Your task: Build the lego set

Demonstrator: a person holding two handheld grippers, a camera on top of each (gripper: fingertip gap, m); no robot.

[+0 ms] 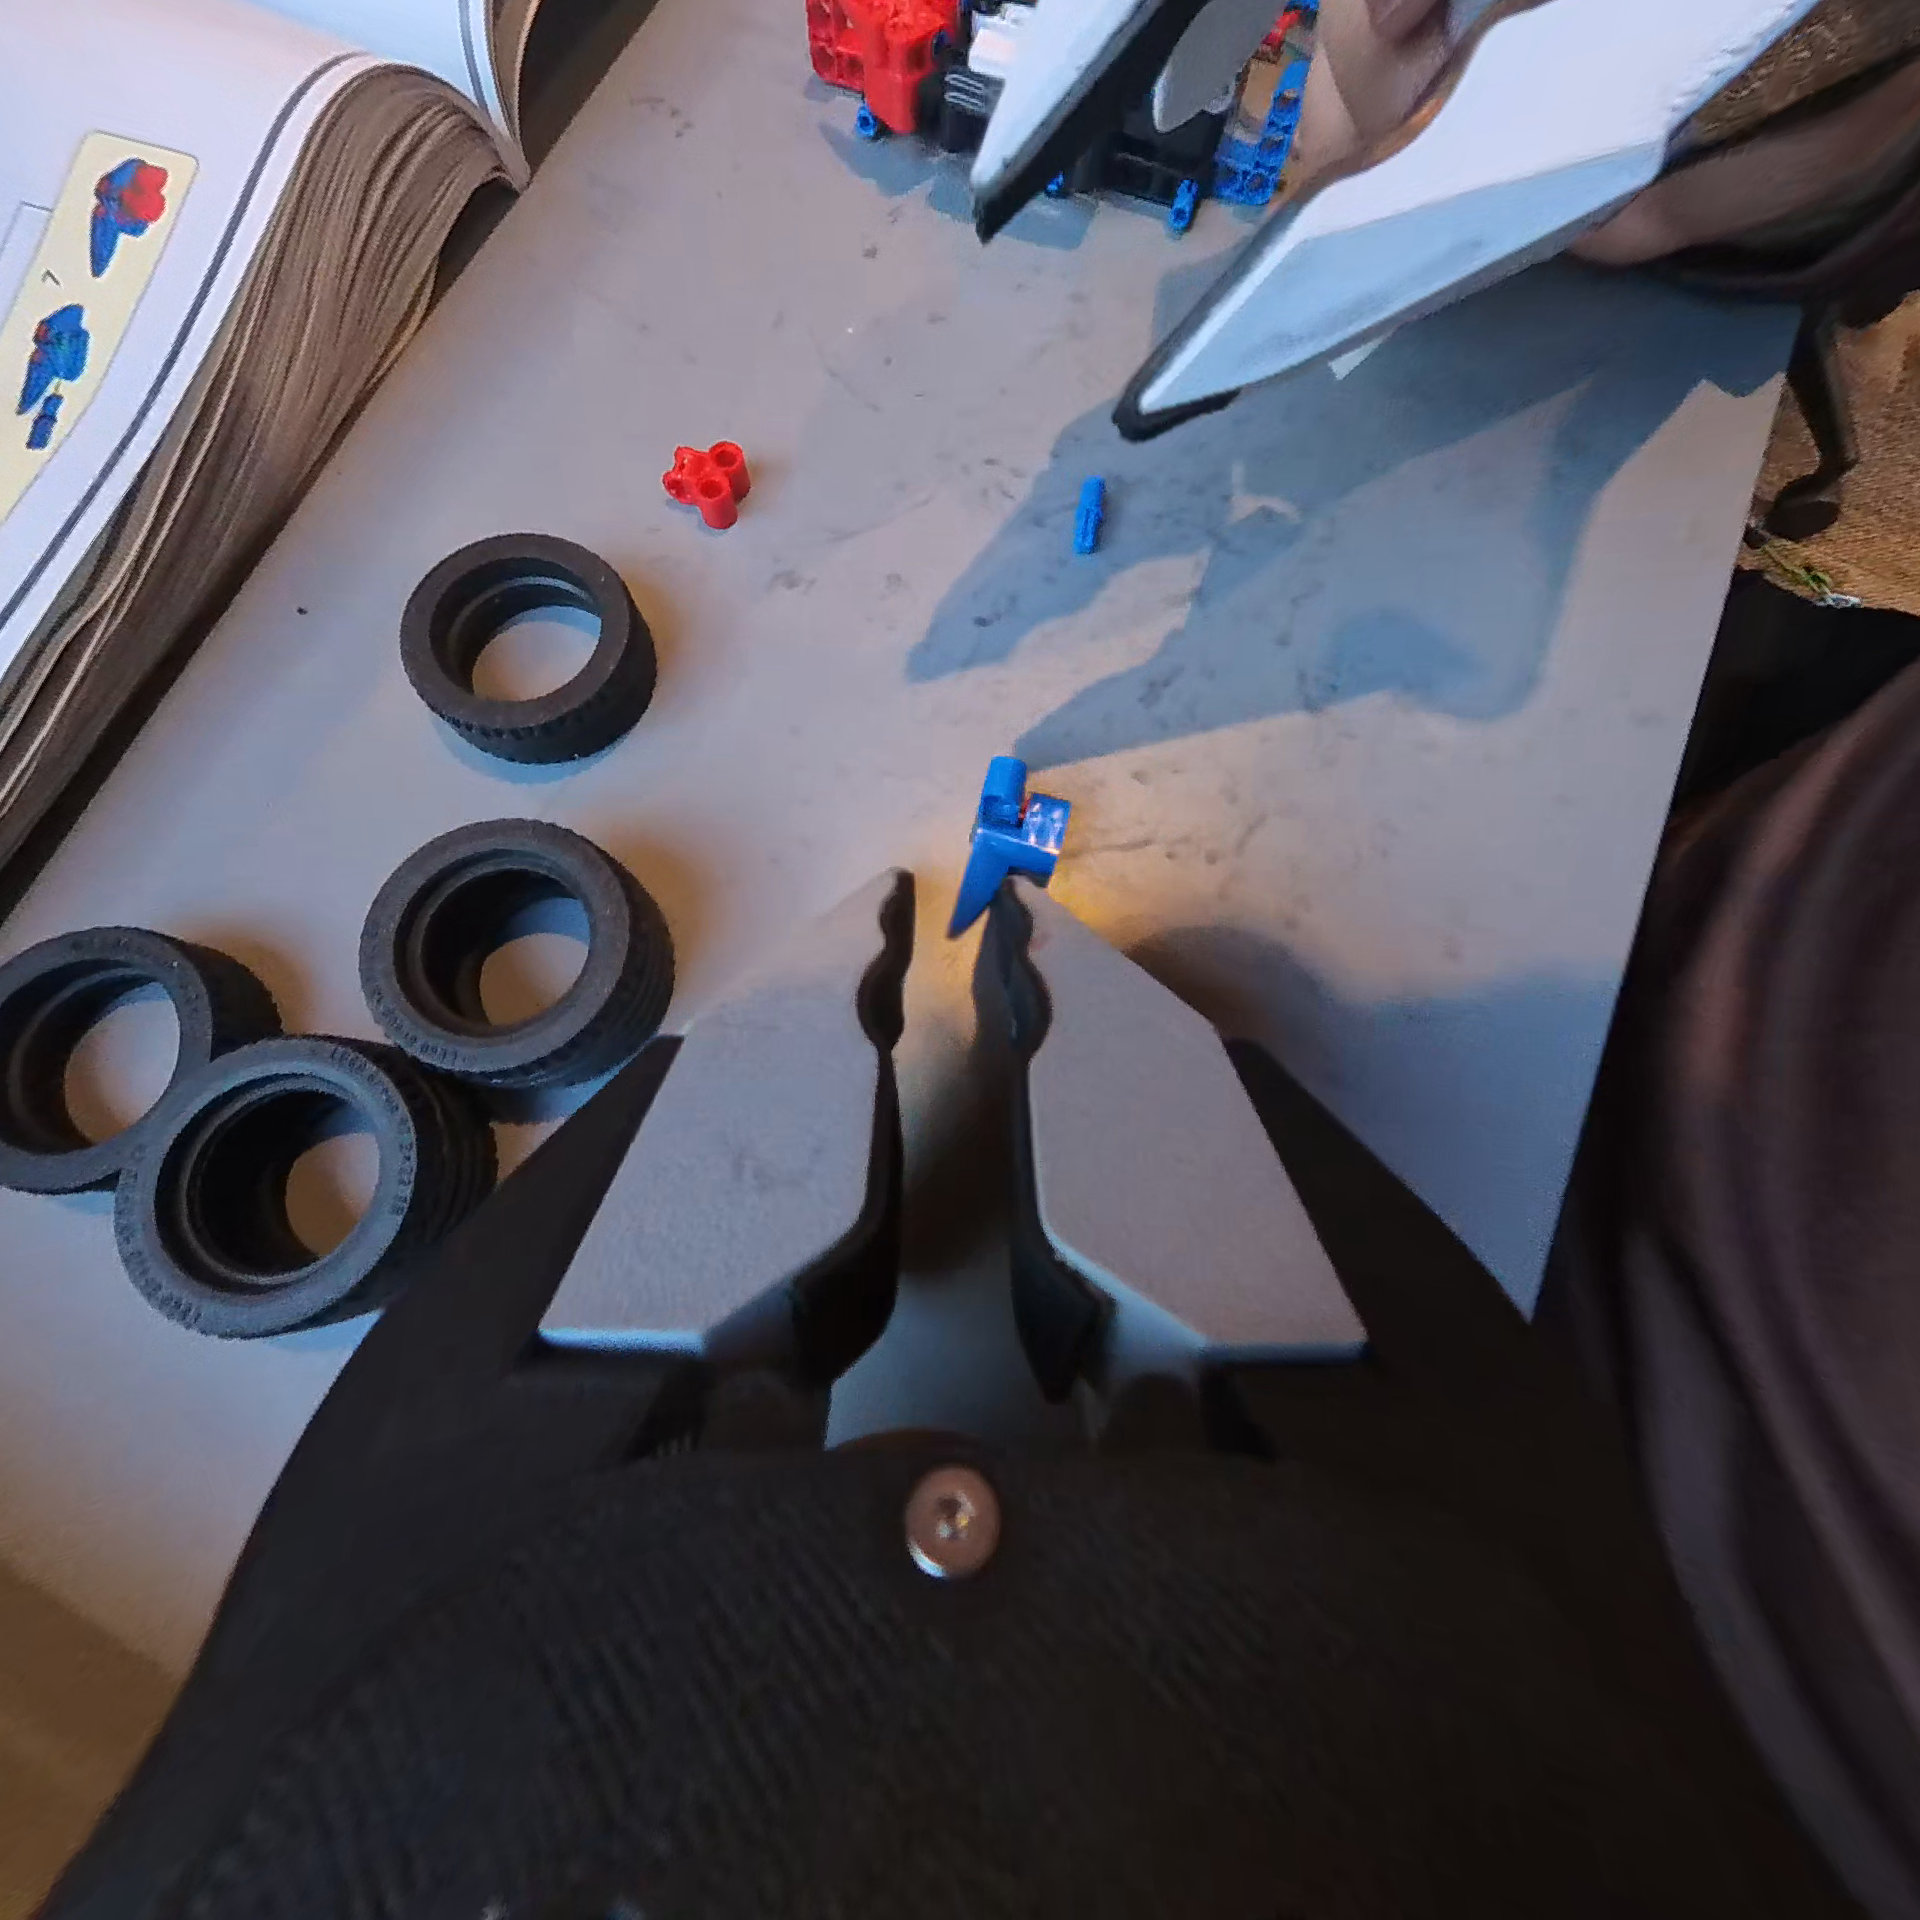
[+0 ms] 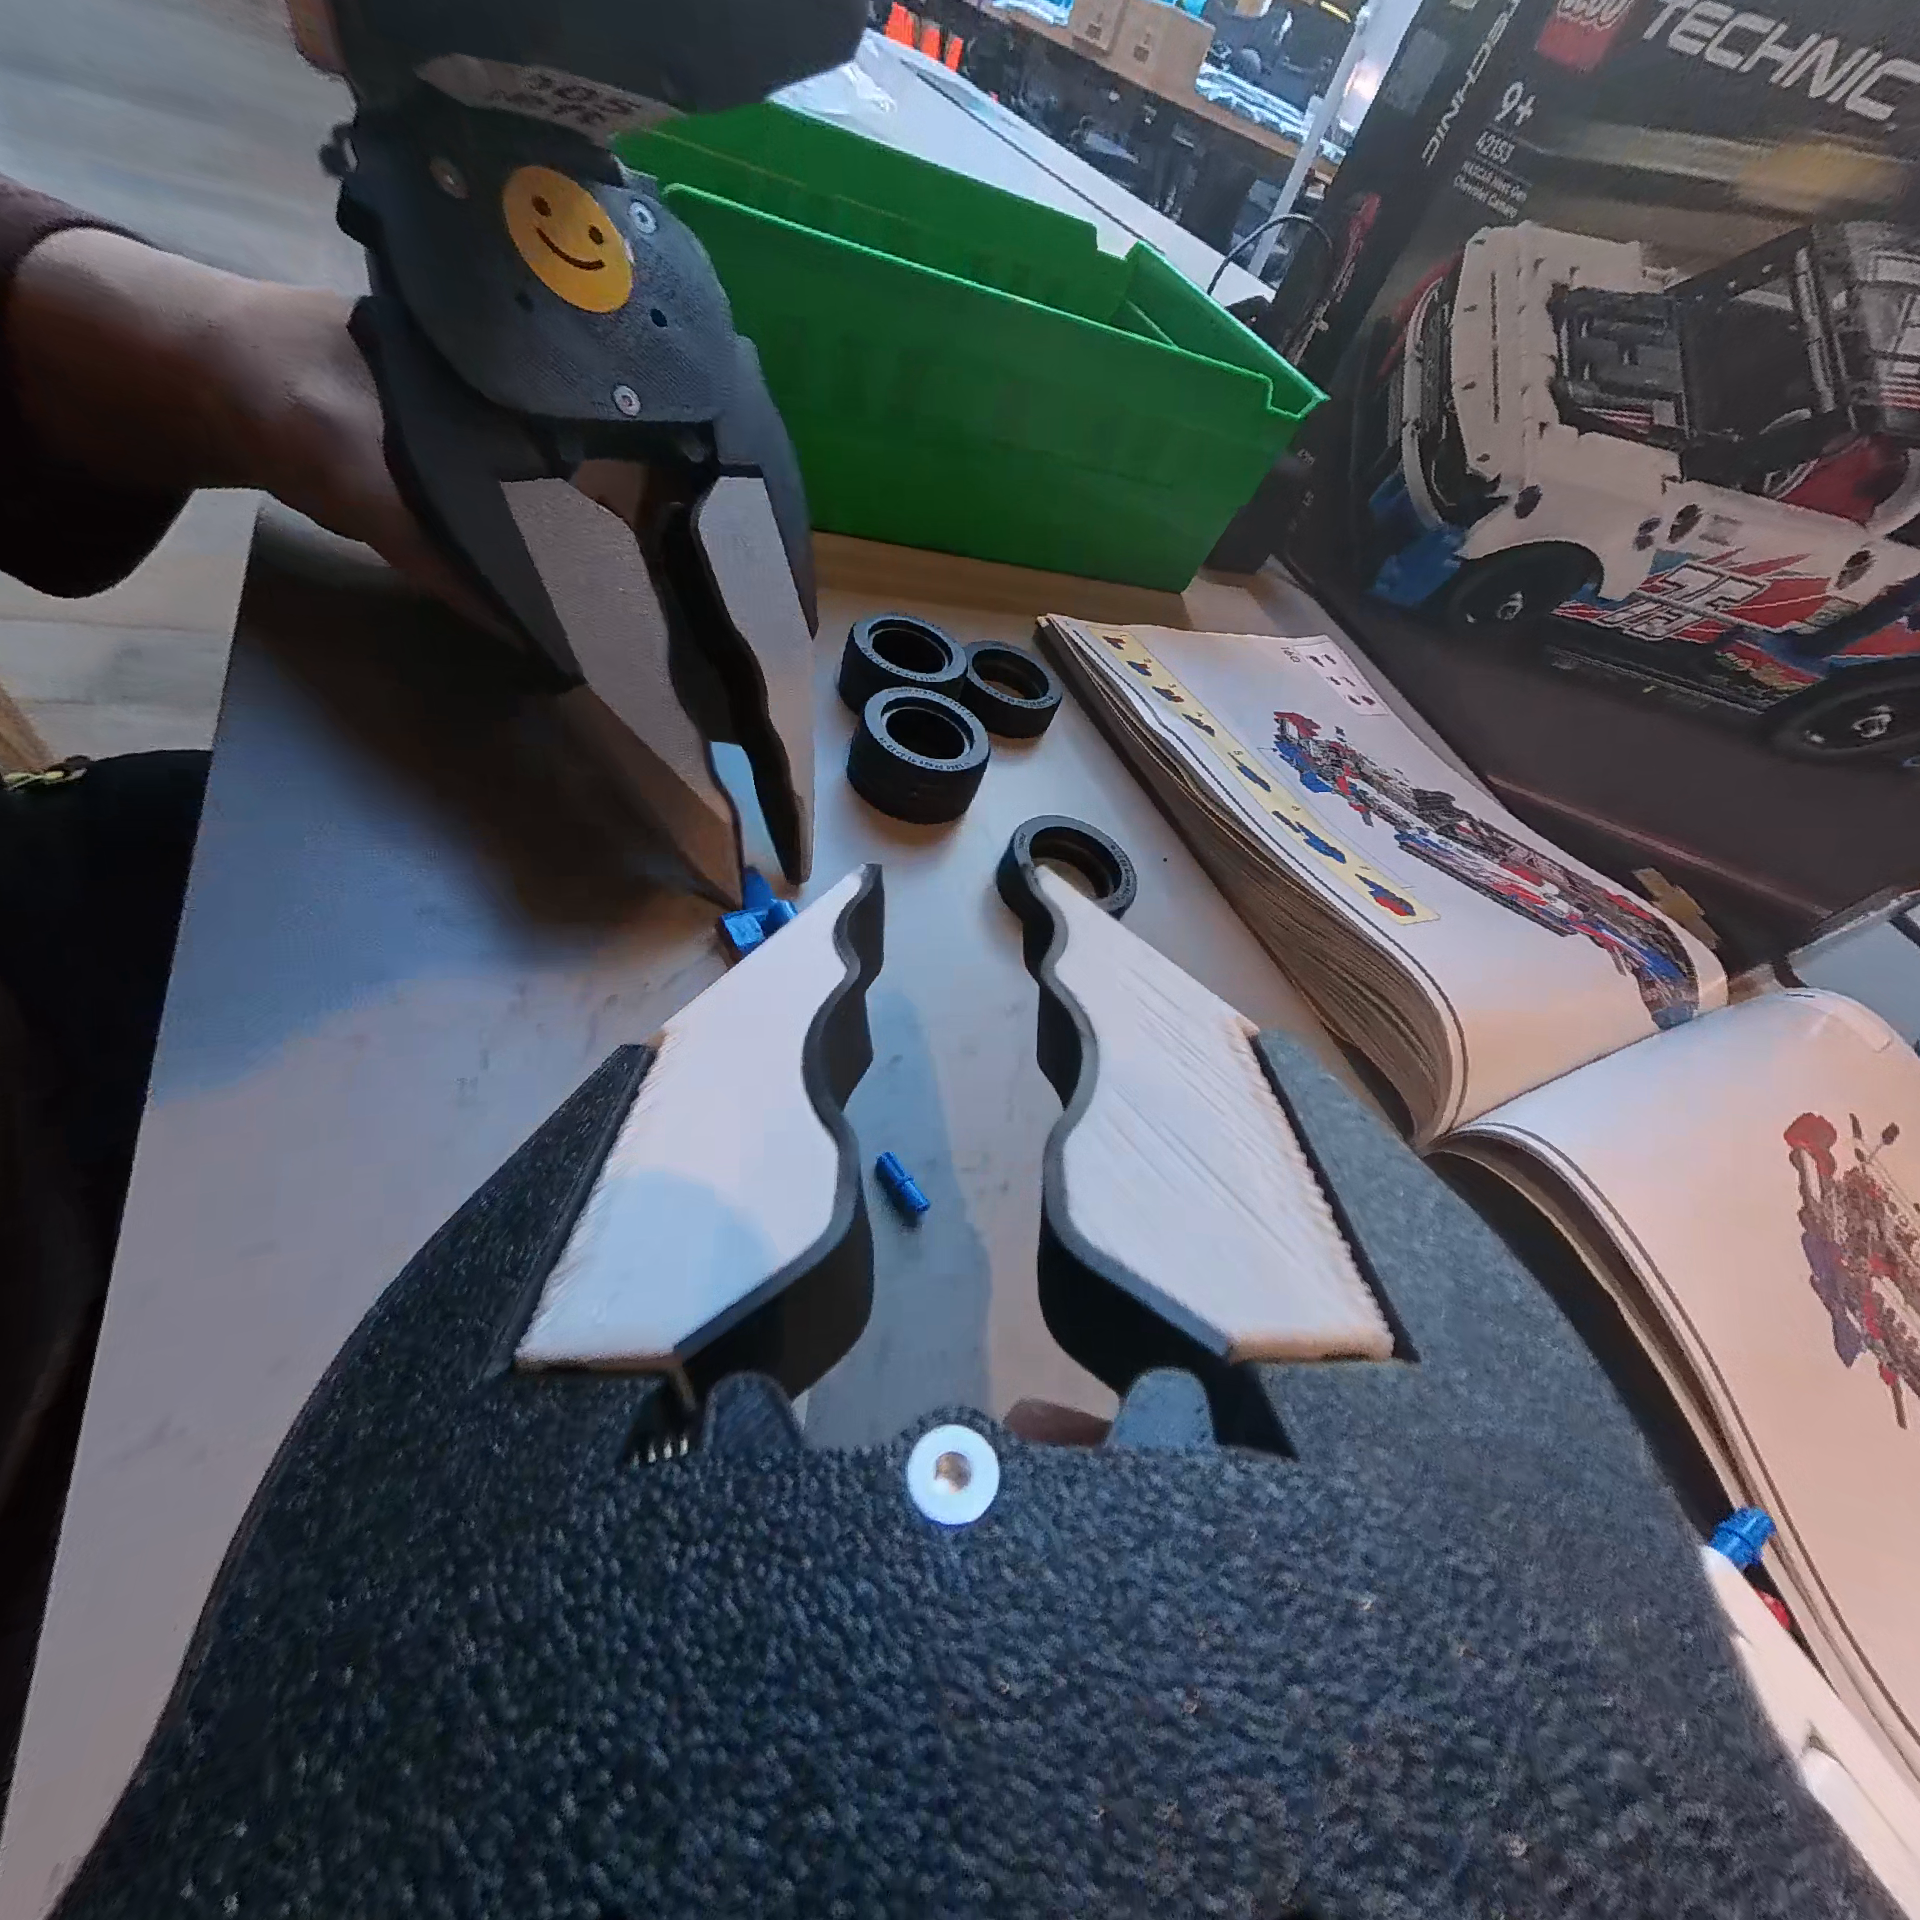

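My left gripper (image 1: 954,902) is narrowly open, tips down at the grey table (image 1: 935,343). A small blue angled piece (image 1: 1010,836) stands at its right fingertip, partly between the tips; a gap shows beside the other finger. From the right wrist view the left gripper (image 2: 771,883) straddles this blue piece (image 2: 753,920). My right gripper (image 2: 945,873) is open and empty, held above a loose blue pin (image 2: 900,1184). In the left wrist view the right gripper (image 1: 1060,312) hovers beyond the blue pin (image 1: 1088,514). A red connector (image 1: 709,481) lies farther left.
Several black tires (image 1: 530,649) (image 2: 920,748) lie left of the left gripper. An open instruction book (image 1: 208,312) (image 2: 1351,862) lies beyond them. A partly built red, blue and black model (image 1: 894,62) stands at the far end. Green bins (image 2: 987,416) and the set's box (image 2: 1662,416) stand behind. The tips of one gripper are about 8 cm away from the tips of the other. My right gripper's tips are some 8 cm from the red connector (image 1: 709,481).
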